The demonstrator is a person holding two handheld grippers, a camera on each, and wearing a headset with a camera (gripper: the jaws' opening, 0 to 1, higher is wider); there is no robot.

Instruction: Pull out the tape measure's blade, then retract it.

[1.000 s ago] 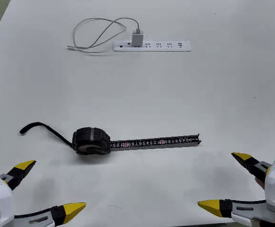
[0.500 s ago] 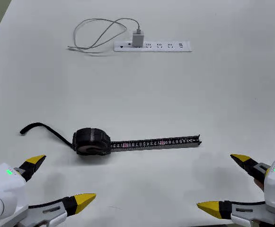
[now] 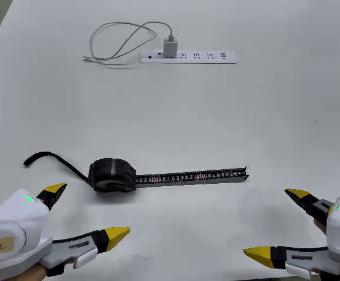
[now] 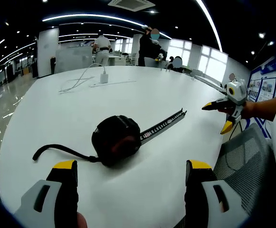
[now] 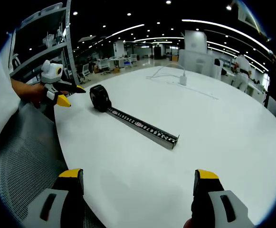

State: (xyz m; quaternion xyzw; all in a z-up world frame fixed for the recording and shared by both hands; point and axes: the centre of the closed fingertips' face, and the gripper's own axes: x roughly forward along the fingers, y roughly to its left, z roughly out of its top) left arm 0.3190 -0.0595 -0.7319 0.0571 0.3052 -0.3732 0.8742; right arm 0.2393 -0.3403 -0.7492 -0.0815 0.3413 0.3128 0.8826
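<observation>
A black tape measure (image 3: 112, 174) lies on the white table (image 3: 175, 111), its blade (image 3: 192, 175) pulled out to the right and lying flat, its hook end (image 3: 245, 172) free. A black wrist strap (image 3: 48, 158) trails off to the left of the case. My left gripper (image 3: 85, 211) is open, low and left of the case, which sits just ahead of its jaws as the tape measure (image 4: 117, 139) in the left gripper view. My right gripper (image 3: 280, 225) is open, below the blade's end, with the blade (image 5: 142, 127) ahead of it.
A white power strip (image 3: 187, 56) with a plugged-in charger and a looped white cable (image 3: 120, 41) lies at the far side of the table. People stand beyond the table's far edge. A grey mesh chair (image 4: 249, 161) stands by the near edge.
My left gripper has moved up and to the right, closer to the tape measure's case. The right gripper and the tape measure have stayed where they were.
</observation>
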